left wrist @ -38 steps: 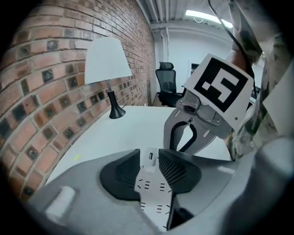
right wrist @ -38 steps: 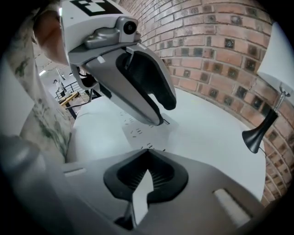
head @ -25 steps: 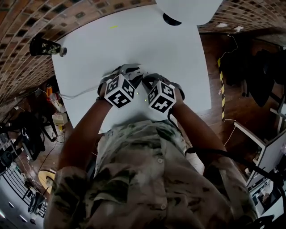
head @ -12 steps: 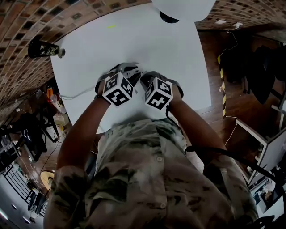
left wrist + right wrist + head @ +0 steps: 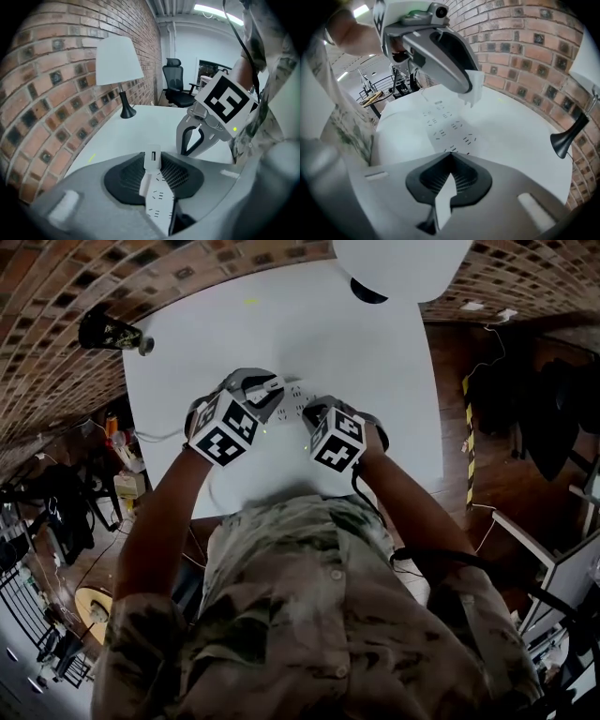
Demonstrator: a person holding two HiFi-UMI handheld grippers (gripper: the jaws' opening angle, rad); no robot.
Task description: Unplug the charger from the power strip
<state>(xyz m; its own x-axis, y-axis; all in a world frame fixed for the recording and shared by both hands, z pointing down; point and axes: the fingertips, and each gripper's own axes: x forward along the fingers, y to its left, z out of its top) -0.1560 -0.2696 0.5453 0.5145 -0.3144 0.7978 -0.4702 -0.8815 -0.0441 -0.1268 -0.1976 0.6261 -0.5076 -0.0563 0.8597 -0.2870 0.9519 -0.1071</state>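
Note:
My left gripper [image 5: 152, 161] is shut on a small white charger [image 5: 152, 158] with a USB slot on its face. In the right gripper view the charger [image 5: 472, 91] hangs in that gripper's fingertips, clear above the white power strip [image 5: 445, 124]. The strip [image 5: 158, 206] lies flat on the white table [image 5: 375, 352], showing through the jaws below the charger. My right gripper [image 5: 447, 187] is shut, tips down at the strip's near end with nothing between them. In the head view both grippers sit mid-table, left [image 5: 255, 390] and right [image 5: 317, 416].
A lamp with a white shade [image 5: 403, 263] and black base [image 5: 565, 140] stands at the table's far side by the brick wall. A dark object [image 5: 111, 334] sits at the far left corner. A thin cable [image 5: 155, 439] runs off the left edge. An office chair [image 5: 176, 84] stands beyond.
My left gripper has risen and drifted left with the charger, which is now off the strip. The right gripper has stayed in place.

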